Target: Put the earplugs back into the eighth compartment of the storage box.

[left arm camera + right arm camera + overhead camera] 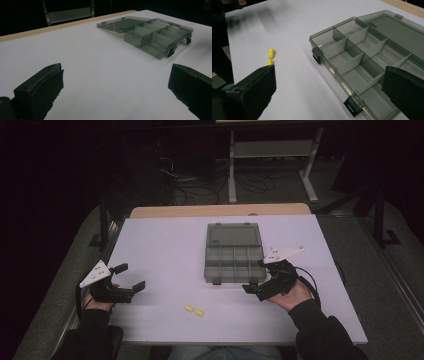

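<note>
Right gripper [256,276] beside organizer box [234,251]

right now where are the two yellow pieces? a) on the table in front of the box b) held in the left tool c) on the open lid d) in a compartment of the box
a: the two yellow pieces lie side by side on the bare white table, apart from the compartment box, whose compartments look empty.

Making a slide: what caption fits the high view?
Open tongs, left and right, flank two yellow pieces before an open compartment box.
</note>
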Available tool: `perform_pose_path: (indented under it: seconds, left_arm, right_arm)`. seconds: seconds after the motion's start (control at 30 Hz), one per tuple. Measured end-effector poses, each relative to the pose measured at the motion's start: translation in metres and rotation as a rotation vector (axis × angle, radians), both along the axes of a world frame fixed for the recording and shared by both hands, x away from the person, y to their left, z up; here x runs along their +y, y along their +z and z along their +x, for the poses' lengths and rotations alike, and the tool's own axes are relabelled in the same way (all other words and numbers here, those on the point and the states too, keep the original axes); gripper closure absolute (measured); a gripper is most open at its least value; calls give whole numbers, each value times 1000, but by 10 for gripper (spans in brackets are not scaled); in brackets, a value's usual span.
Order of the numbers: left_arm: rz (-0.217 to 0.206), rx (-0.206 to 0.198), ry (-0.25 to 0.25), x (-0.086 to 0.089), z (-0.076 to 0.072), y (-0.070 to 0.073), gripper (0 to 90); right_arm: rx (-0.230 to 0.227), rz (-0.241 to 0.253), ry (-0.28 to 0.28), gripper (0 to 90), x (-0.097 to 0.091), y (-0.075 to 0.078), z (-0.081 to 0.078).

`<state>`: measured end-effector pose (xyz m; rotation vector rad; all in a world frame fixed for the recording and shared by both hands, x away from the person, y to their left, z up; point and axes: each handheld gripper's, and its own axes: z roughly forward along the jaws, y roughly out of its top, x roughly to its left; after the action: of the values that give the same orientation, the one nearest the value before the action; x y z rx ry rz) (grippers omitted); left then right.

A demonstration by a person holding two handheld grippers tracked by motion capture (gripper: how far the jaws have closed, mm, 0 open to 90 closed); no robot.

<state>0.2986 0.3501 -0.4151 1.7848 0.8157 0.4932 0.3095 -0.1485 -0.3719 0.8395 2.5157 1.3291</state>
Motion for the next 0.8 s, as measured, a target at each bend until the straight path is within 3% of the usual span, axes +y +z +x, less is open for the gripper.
perform_pose_path:
  seconds: [0.8]
  left_arm:
    - [-2,-1,-6,0,0,0,0]
  right_arm:
    - [19,-52,111,0,51,5,8]
